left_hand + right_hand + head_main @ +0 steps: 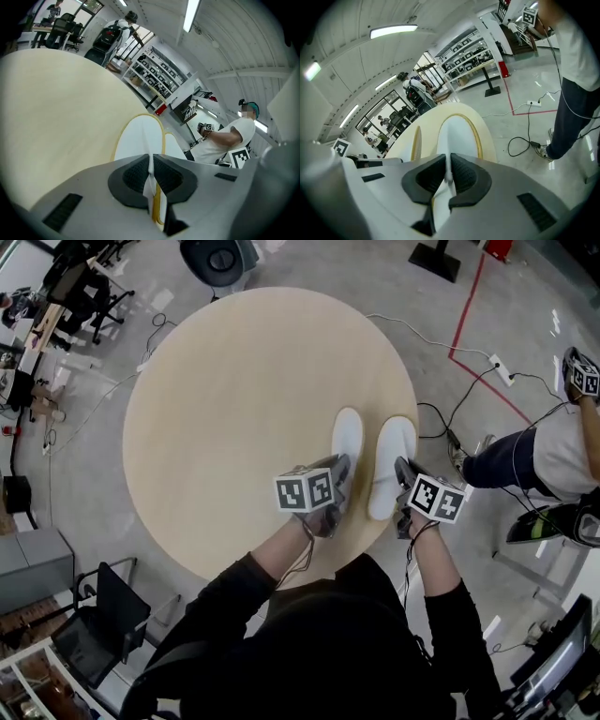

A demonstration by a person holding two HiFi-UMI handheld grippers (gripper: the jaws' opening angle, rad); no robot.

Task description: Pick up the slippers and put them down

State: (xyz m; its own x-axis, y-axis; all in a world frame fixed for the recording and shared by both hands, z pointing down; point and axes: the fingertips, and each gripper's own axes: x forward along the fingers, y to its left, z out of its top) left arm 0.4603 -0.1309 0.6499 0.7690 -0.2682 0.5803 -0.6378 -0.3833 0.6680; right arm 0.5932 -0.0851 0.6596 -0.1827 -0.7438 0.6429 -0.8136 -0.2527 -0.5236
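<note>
Jaws pinched nearly closed on thin heel fabric, the left gripper (336,476) and right gripper (404,474) are holding the flat white fabric slippers (348,439) parallel, toes toward 12 o'clock, likely for paired placement on the round beige table (225,399).

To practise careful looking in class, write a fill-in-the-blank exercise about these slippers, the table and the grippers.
1. The left slipper and right slipper are both ___ in colour.
2. The table has a ___ top.
3. The left gripper is shut on the left slipper; the right gripper is shut on the ___ slipper.
Missing words: white; round; right.
</note>
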